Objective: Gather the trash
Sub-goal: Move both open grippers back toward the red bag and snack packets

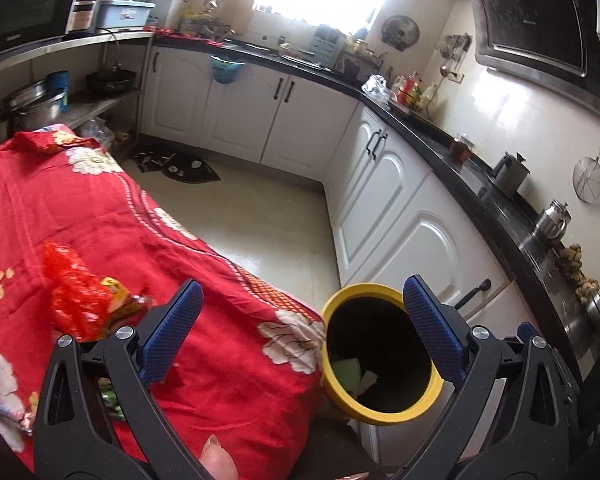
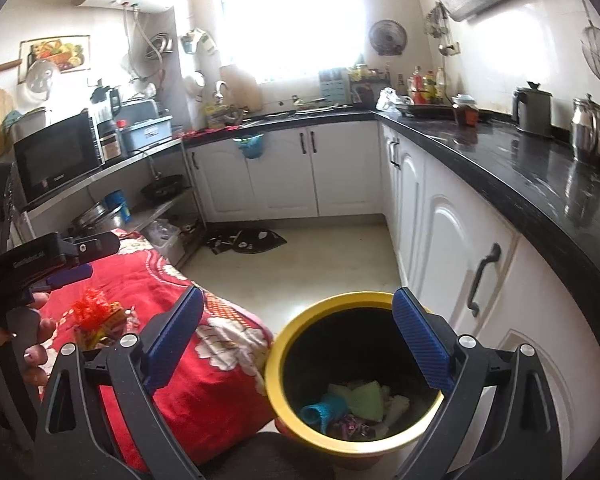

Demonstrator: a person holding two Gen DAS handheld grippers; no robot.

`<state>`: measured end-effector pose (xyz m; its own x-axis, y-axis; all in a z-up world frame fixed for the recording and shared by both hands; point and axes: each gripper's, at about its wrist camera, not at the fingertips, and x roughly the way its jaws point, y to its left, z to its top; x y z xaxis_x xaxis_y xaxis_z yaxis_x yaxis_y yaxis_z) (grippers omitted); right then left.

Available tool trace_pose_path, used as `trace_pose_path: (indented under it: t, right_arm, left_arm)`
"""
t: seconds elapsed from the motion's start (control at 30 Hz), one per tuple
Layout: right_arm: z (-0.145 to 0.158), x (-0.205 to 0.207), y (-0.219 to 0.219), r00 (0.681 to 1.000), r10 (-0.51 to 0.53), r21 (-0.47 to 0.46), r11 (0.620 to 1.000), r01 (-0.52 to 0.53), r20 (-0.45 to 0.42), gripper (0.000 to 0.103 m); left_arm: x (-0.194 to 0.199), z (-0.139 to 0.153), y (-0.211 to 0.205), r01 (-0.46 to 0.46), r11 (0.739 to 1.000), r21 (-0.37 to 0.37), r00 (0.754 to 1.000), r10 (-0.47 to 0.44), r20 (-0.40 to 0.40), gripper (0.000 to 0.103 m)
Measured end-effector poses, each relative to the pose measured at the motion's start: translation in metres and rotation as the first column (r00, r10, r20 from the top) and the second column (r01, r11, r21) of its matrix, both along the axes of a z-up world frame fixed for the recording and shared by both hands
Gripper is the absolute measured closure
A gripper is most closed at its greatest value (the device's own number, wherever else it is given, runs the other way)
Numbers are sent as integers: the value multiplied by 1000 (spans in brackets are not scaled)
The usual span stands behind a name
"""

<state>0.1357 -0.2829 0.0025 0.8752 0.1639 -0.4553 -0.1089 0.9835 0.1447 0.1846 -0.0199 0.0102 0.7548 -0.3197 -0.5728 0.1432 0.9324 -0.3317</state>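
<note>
A yellow-rimmed black bin stands on the floor beside a table under a red floral cloth; it also shows in the right wrist view, with green, teal and white scraps inside. A red and yellow crumpled wrapper lies on the cloth, seen too in the right wrist view. My left gripper is open and empty above the table's corner, right of the wrapper. My right gripper is open and empty above the bin's rim. The left gripper's body shows at the left of the right wrist view.
White cabinets under a black counter with kettles run along the right and back. A shelf with pots and a microwave stands at the left. A dark mat lies on the pale floor.
</note>
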Motion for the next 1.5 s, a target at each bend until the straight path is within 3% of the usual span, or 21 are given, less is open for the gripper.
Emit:
trace_pose_path:
  t: [0.53,0.97,1.27,1.5]
  right_arm:
    - [9,-7,67,989,147,-44,988,-146,4,10]
    - [1,-2,128,960,278,-79,957,-279,-29,10]
    - [-20,4,173,924,371,-107,919,-379,-90,10]
    - [-48,22,202,896,410,-103,897,-430,-169,10]
  left_arm:
    - [-16,6,77,-122,992,-22,992,122,22,11]
    - [-27,-1,143,-235,972,-16,972,236,1,11]
    - [-34,-11,190,-323,946,-12,946,322,-36,11]
    - [-26,-34,217,-346,937,-54,933,337,-122,11]
